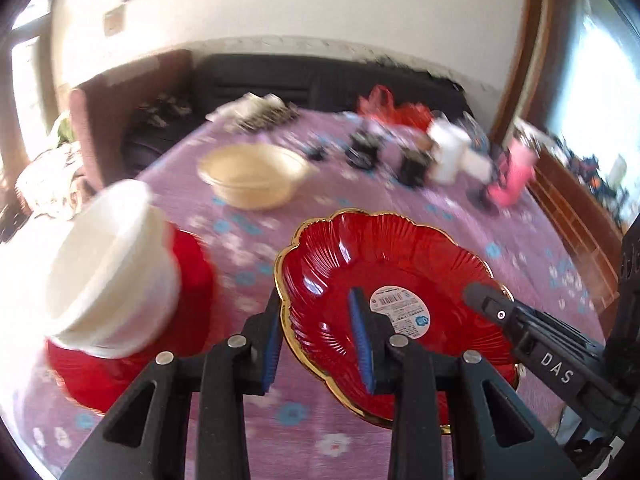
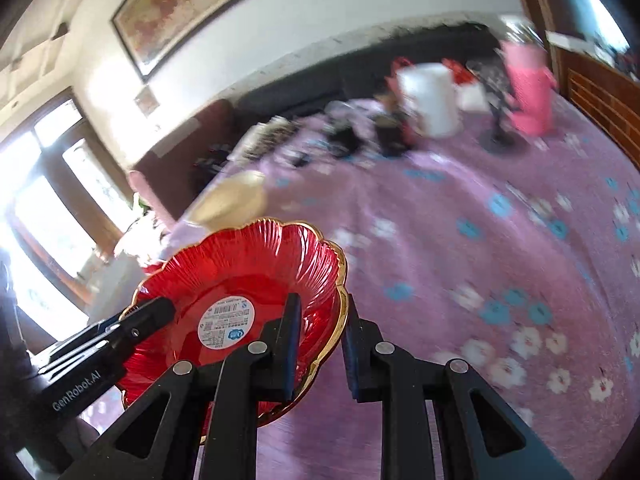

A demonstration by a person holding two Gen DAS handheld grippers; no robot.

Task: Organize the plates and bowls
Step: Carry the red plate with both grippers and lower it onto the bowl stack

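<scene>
**Red plate clamped at both rims**

Left wrist view: red scalloped plate with gold rim, label sticker at centre, held above the purple floral tablecloth. Left gripper pinches its near rim; right gripper grips the far edge. White bowls sit stacked on another red plate; a beige bowl beyond.

Right wrist view: right gripper is clamped on the plate's rim.

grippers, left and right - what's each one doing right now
Left gripper: closed on the rim of the red plate.
Right gripper: closed on the same red plate's opposite rim.
</scene>
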